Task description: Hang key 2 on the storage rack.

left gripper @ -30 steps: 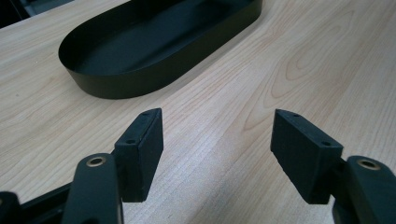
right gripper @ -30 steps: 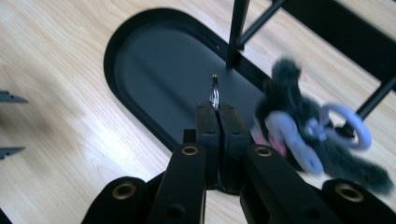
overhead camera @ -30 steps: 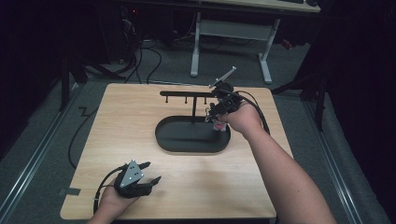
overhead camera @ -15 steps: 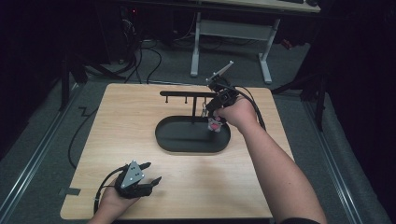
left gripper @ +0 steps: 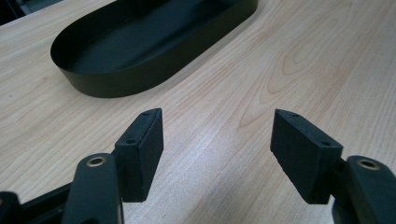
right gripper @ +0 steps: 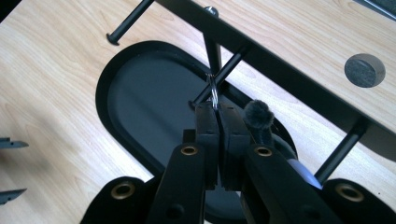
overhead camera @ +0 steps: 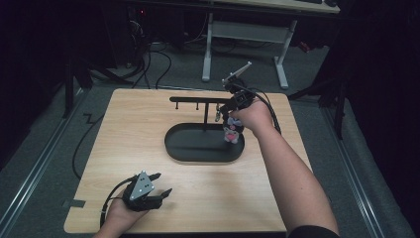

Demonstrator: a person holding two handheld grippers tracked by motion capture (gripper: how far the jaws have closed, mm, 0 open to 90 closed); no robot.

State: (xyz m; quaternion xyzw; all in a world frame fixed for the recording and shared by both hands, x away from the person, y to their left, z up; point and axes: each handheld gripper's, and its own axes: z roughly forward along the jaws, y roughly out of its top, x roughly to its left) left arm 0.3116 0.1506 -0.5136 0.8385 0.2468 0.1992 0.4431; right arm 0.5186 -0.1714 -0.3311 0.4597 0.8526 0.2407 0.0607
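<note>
Sitting across the middle of the wooden table (overhead camera: 124, 148), the black oval tray (overhead camera: 178, 148) has its long axis running left to right, parallel to the table's near edge, with a thin post rising from it to a black rack bar (overhead camera: 190, 99) that also runs left to right. Bare wood lies on the tray's left side and in front of it; the right table edge is near the tray's right end. The right gripper (overhead camera: 229, 110) is over the tray's right end, jaws pressed together on a metal key ring (right gripper: 213, 93) that sits at one of the rack's pegs (right gripper: 224, 73). A small plush keychain toy (overhead camera: 232, 133) hangs straight down below the hand, long axis vertical, over the tray's right end. The left gripper (overhead camera: 159, 184) rests near the table's front-left corner, well apart from the tray, jaws spread wide with nothing between them, pointing toward the tray.
</note>
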